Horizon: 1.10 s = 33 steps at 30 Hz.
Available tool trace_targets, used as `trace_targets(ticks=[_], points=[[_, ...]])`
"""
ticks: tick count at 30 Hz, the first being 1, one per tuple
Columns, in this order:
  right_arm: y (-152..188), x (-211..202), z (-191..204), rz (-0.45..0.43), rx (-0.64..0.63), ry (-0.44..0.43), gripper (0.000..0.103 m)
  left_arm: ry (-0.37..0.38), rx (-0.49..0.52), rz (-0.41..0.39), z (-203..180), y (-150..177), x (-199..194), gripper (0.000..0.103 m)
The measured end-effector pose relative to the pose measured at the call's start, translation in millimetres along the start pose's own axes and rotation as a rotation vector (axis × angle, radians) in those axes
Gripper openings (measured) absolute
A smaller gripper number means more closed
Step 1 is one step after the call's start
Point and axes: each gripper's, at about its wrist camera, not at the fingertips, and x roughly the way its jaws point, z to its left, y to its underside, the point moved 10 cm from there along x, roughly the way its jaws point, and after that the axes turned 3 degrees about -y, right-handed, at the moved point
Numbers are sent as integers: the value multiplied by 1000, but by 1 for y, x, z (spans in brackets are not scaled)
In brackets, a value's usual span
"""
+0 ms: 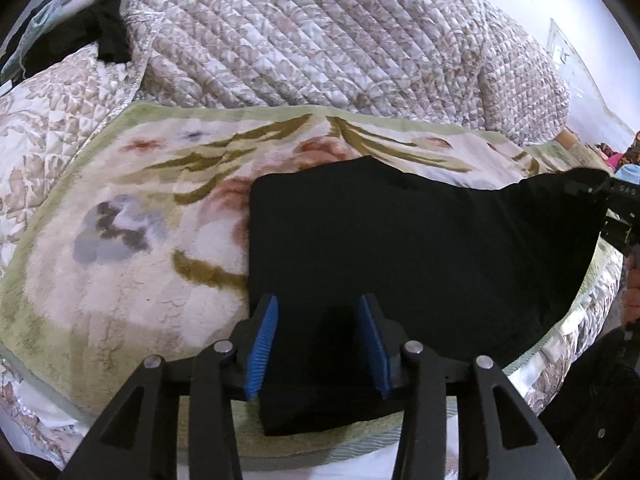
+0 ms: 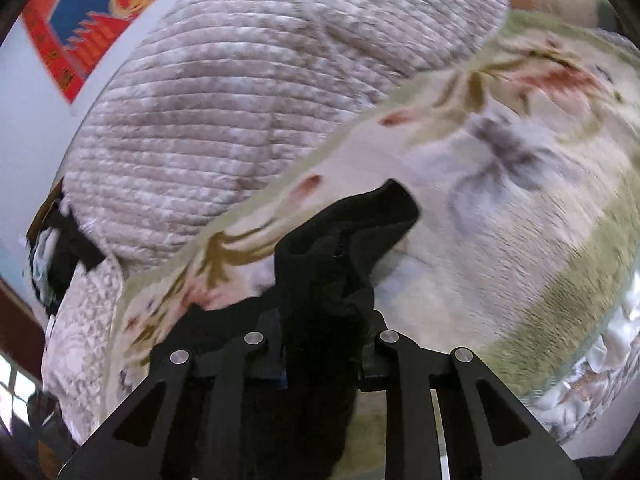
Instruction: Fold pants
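**Black pants stretched between two grippers over the floral blanket**

In the left wrist view, far left of the frame, a quilted bedspread (image 1: pixel 44 120) is showing beside the fluffy floral blanket (image 1: pixel 120 240), which is covering the middle of the bed. Moving right to lower centre, the left gripper (image 1: pixel 318 340) is sitting with its blue-padded jaws spread wide, straddling the near edge of the black pants (image 1: pixel 400 248) without pinching them. The pants are lying flat on the blanket from centre frame, then rising off it toward the right edge, where the right gripper (image 1: pixel 618 204) is lifting their far corner. Above, a bulky quilted duvet (image 1: pixel 320 32) is filling the top of the frame.

Over in the right wrist view, which is blurred, a red and blue poster (image 2: pixel 80 12) is hanging at upper left, the duvet (image 2: pixel 240 100) is bulging beside it, and at lower centre the right gripper (image 2: pixel 320 328) is clamping a bunched fold of the pants (image 2: pixel 344 240), jaws closed on the cloth. To the right, the blanket (image 2: pixel 520 200) is spreading out
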Motion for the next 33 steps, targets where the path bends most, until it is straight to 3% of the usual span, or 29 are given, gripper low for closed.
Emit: trace_targets(ticks=[6,13,20,25,29,33], points=[[4,5,52,22,-93,-63,22,-15,-39,7,16,0,-1,45],[30,21,123,91,-212,-165,22,-52,-93,16,41,3,-2,45],[101,67,187,249,-353,-250,22,-104,-197,7,85,7,-9,45],[153,100,183,365,-391,-232,22,-115,-245,-3,103,10,-14,45],[142,86,191,331,-401,-227,22,-107,-262,-16,107,8,-18,45],[146,65,223,292,-470,-290,22,-97,-269,-35,107,3,-22,45]])
